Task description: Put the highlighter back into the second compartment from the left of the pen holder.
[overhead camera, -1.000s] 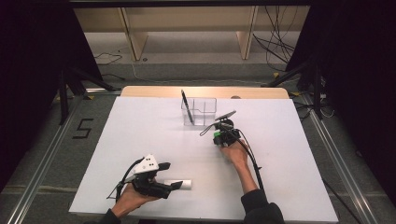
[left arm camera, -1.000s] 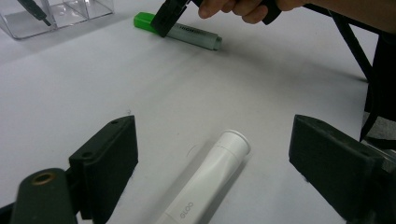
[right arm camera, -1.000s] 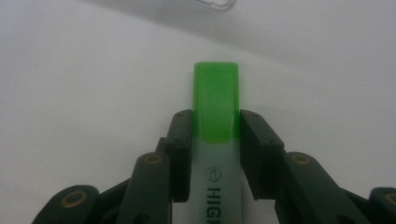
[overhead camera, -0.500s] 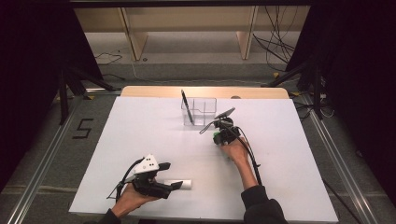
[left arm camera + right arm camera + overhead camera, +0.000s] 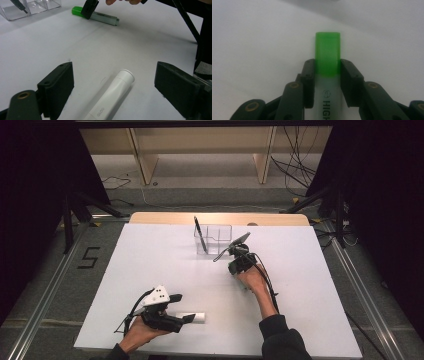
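Nothing is shifting since before: clear organizer [image 5: 216, 237] is holding a black pen [image 5: 199, 232]; right gripper [image 5: 327, 72] is pinching the green highlighter [image 5: 328, 53], left gripper [image 5: 113, 87] is resting spread around the glue stick [image 5: 112, 96].

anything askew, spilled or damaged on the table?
Nothing stands out. The right claw is shut on the green highlighter, which lies flat on the table near the clear organizer. A black pen leans in the organizer. The white glue stick lies between the open left claw jaws. No spills or breakage.
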Demonstrator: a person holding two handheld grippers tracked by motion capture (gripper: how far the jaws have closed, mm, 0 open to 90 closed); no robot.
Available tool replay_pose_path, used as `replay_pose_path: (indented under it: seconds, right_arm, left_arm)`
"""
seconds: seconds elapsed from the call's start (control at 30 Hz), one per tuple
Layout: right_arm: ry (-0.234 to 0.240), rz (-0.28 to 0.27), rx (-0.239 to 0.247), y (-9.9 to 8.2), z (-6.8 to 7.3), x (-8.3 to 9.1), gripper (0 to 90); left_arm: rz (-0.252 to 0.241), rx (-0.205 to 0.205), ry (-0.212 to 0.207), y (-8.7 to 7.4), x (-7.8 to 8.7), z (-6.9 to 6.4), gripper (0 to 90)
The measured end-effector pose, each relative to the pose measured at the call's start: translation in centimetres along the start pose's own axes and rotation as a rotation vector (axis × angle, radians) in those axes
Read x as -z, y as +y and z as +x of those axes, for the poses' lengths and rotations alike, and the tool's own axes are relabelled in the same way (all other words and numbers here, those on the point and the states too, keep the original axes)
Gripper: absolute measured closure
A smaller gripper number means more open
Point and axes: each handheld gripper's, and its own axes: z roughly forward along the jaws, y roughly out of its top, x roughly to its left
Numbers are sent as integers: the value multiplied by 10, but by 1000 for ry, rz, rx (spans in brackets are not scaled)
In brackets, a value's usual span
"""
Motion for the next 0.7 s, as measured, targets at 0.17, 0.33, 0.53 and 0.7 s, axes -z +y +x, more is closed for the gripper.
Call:
replay_pose_path:
  seconds: [0.17, 0.33, 0.53, 0.7]
  right_arm:
    - [9, 4, 4, 0, -1, 0, 675]
    - [28, -19, 6, -2, -3, 4, 675]
    - [56, -93, 12, -4, 0, 22, 676]
    - [65, -168, 17, -7, -1, 35, 675]
  left_arm:
    - [0, 1, 1, 0, 0, 0, 156]
    - [-4, 5, 4, 0, 0, 1, 156]
    - [-4, 9, 13, 0, 1, 2, 156]
    - [-4, 11, 18, 0, 1, 2, 156]
